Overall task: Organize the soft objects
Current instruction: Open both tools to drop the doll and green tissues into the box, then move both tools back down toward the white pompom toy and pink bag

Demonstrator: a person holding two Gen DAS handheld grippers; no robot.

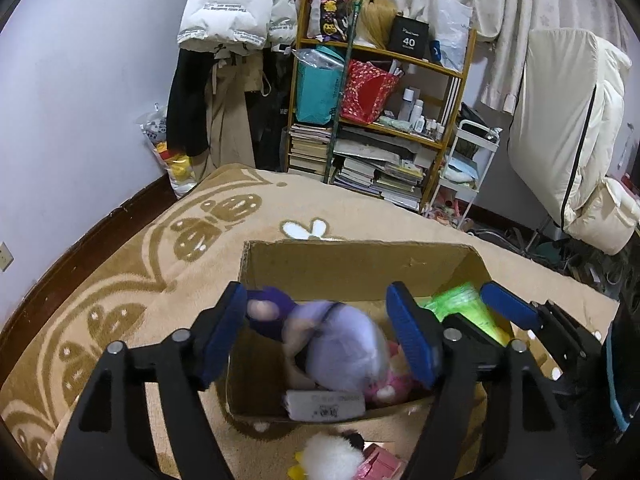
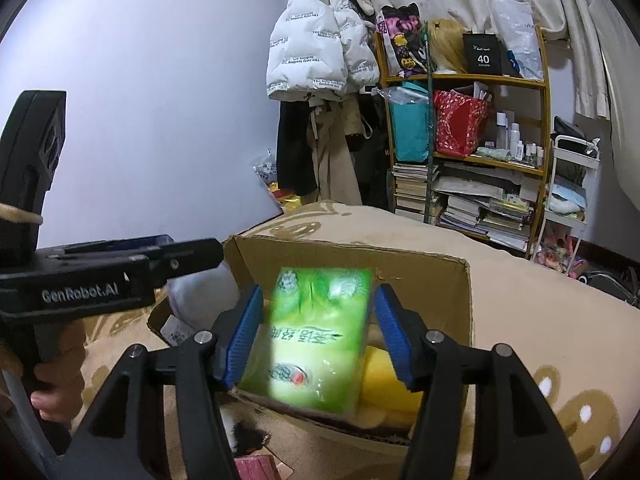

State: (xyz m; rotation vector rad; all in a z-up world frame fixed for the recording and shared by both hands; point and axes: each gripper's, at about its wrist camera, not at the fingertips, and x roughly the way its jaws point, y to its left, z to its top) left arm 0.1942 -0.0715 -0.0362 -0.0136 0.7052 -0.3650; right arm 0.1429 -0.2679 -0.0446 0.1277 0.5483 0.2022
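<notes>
Left wrist view: the left gripper (image 1: 320,332) is seen above an open brown cardboard box (image 1: 360,260) resting on a beige patterned blanket (image 1: 120,280). Its blue-padded jaws stand apart. A lilac-and-purple plush toy (image 1: 340,344) lies between and below them, blurred, with gaps visible at both pads; no grip is judged to be applied, and the toy appears to be released into the box. A pink plush item (image 1: 390,388) lies beside it inside the box. A white fluffy toy (image 1: 332,458) remains outside, just before the near wall.

Right wrist view: the right gripper (image 2: 316,336) is held over the same box (image 2: 432,276). A green plastic-wrapped tissue pack (image 2: 316,336) sits between its jaws, long axis running away from the camera, tilted down into the box. The right pad is clear of the pack; contact at the left pad cannot be told. A yellow soft item (image 2: 384,384) lies beneath.

Governing relation: each object lies directly ahead of and below its own gripper, inside the box outline. The white toy is judged nearer the left gripper.
</notes>
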